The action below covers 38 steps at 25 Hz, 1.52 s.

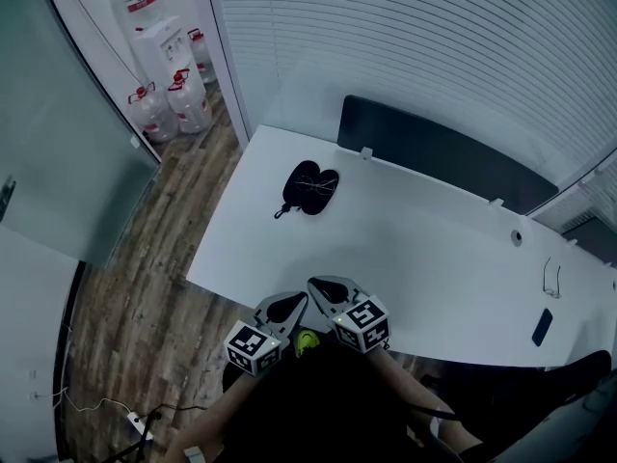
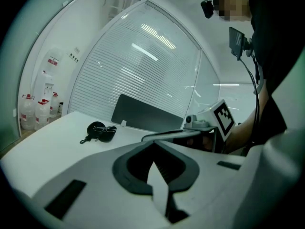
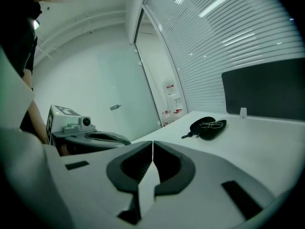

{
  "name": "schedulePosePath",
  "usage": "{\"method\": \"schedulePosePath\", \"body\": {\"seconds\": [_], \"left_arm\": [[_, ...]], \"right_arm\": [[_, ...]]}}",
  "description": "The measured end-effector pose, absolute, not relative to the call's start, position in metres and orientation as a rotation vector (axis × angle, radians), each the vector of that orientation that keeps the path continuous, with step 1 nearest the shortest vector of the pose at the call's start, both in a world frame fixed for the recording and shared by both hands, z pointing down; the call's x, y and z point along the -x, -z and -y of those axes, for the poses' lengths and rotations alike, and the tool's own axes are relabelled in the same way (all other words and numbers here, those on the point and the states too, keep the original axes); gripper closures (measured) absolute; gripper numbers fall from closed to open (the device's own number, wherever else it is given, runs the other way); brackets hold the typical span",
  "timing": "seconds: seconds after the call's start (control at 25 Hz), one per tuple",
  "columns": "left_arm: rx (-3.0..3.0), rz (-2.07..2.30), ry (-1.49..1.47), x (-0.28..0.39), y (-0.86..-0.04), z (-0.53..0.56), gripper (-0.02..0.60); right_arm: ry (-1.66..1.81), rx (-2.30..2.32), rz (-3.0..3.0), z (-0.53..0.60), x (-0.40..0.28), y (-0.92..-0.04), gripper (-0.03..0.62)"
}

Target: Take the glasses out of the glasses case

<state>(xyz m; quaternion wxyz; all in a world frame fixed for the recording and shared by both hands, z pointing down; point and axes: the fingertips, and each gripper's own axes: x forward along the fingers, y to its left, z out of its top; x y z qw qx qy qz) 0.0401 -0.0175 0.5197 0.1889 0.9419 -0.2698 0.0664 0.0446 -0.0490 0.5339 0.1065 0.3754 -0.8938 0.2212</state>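
White worktop, with a dark divider panel standing just behind the open black glasses case. Well apart from the case on the near side, 2 tools, the left hand-held gripper and right hand-held gripper, sit side by side, both clenched and empty. The glasses lie in the case.

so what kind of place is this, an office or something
Most likely an office. A long white desk has a dark divider panel along its far edge, slatted blinds cover the wall behind it, and large water jugs stand on the wood floor in the corner.
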Motion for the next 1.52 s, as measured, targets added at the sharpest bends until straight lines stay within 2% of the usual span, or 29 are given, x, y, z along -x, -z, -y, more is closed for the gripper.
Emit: {"method": "schedulePosePath", "body": {"seconds": [0.88, 1.52], "left_arm": [[-2.692, 0.599, -0.093, -0.073, -0.501, 0.098, 0.575], [-2.509, 0.608, -0.017, -0.097, -0.533, 0.149, 0.575]], "right_arm": [[-0.462, -1.139, 2.544, 0.133, -0.071, -0.519, 0.576], [-0.308, -0.978, 2.318, 0.18, -0.096, -0.549, 0.574]]}}
